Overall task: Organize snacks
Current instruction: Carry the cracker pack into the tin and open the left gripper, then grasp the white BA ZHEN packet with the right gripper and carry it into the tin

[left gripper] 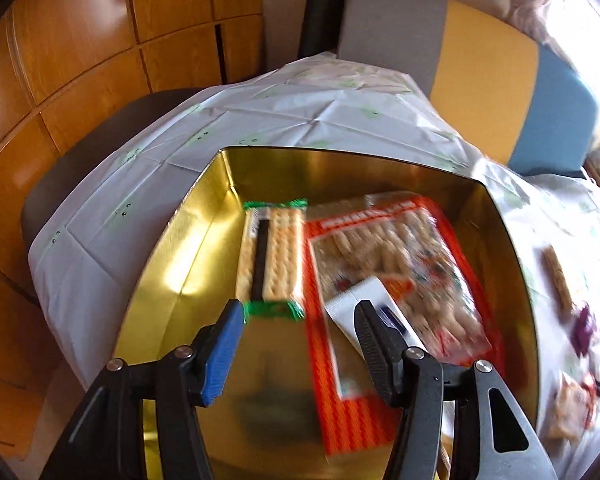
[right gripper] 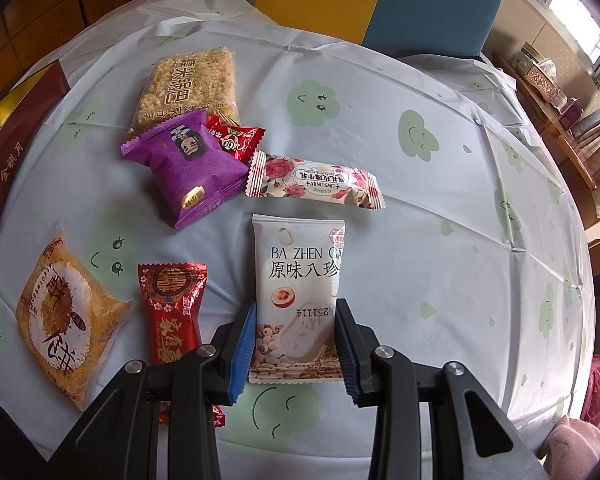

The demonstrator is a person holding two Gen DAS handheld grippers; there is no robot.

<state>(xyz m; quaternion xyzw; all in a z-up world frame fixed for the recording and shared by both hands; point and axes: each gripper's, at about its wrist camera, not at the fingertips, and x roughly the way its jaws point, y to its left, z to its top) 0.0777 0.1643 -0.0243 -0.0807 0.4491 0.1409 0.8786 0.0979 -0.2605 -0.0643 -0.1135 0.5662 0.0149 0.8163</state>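
An open gold tin [left gripper: 188,248] holds a green-ended cracker pack [left gripper: 284,252] and a large orange biscuit pack [left gripper: 400,260]. A small white packet [left gripper: 364,300] lies on the orange pack. My left gripper [left gripper: 300,312] hovers over the tin, open, with nothing between its fingers. On the tablecloth, my right gripper [right gripper: 296,308] is shut on the lower half of a white Ba Zhen Gao packet [right gripper: 300,264], with a pad against each side. Loose snacks lie around it: a purple packet [right gripper: 188,168], a rose-print packet [right gripper: 316,180], a red packet [right gripper: 172,308] and a golden pastry [right gripper: 60,308].
A rice-crisp pack [right gripper: 188,84] and a small red candy [right gripper: 240,138] lie behind the purple packet. The tin's dark red side [right gripper: 16,128] stands at the left table edge. Yellow and blue chair backs [right gripper: 428,4] close the far side, and wooden cabinets [left gripper: 80,60] stand beyond.
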